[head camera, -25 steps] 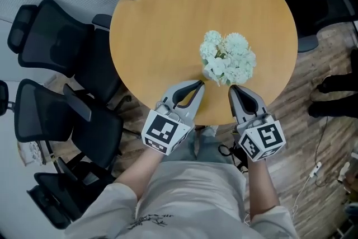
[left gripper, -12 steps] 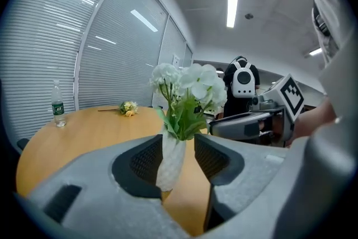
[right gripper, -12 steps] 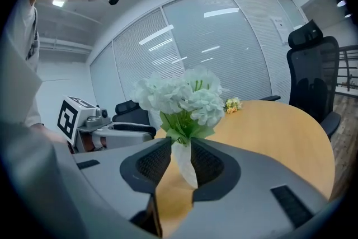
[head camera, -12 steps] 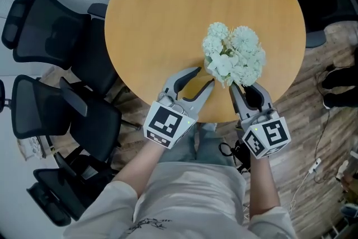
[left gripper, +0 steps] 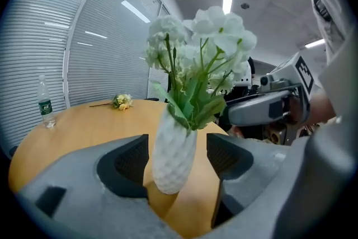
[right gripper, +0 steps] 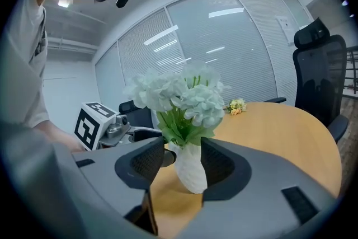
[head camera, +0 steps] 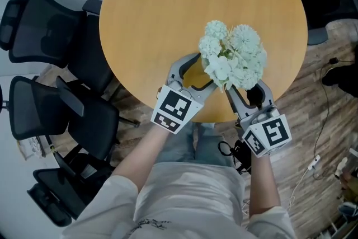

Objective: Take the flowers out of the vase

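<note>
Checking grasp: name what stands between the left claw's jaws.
The white dimpled vase of pale flowers, untouched, per left gripper view; the left claw has just been opening.

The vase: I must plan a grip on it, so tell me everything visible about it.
The vase is white and egg-shaped, with a dimpled, ceramic-looking surface that narrows at the neck. It stands upright near the person's edge of the round wooden table and holds pale green flowers on leafy stems. The left gripper and right gripper, whose fingers have just been opening, each have it between them without pressing on it.
</note>
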A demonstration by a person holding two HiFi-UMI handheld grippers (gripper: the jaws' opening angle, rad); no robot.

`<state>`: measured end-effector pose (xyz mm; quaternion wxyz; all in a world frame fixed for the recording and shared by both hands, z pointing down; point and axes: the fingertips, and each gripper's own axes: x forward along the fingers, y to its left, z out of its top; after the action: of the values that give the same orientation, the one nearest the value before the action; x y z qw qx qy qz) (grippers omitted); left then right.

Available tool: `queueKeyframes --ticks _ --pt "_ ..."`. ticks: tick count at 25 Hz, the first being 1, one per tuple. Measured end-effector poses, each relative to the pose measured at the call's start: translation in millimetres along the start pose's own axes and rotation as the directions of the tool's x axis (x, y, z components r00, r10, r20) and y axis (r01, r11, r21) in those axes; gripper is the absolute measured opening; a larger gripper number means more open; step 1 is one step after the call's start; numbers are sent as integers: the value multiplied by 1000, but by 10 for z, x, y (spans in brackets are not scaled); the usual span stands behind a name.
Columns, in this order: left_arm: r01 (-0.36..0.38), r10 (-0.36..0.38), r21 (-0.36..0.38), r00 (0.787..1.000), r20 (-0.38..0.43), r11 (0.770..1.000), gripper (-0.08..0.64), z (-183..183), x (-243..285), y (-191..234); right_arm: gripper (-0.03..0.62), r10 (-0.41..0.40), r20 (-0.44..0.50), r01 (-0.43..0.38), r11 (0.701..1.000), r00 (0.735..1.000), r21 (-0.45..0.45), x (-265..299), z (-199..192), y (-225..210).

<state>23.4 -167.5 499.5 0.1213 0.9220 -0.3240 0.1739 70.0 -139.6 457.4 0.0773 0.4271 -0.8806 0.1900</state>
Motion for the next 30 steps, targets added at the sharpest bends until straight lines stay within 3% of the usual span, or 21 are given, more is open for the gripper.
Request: queueKeyframes --ticks 14,30 --pt "20 -18 34 998 -53 999 320 -130 337 32 178 15 -1 -15 1000 1000 3 133 -5 -47" --pt "29 -27 45 999 -42 999 314 -138 348 25 178 39 20 -39 999 999 -2 337 81 -98"
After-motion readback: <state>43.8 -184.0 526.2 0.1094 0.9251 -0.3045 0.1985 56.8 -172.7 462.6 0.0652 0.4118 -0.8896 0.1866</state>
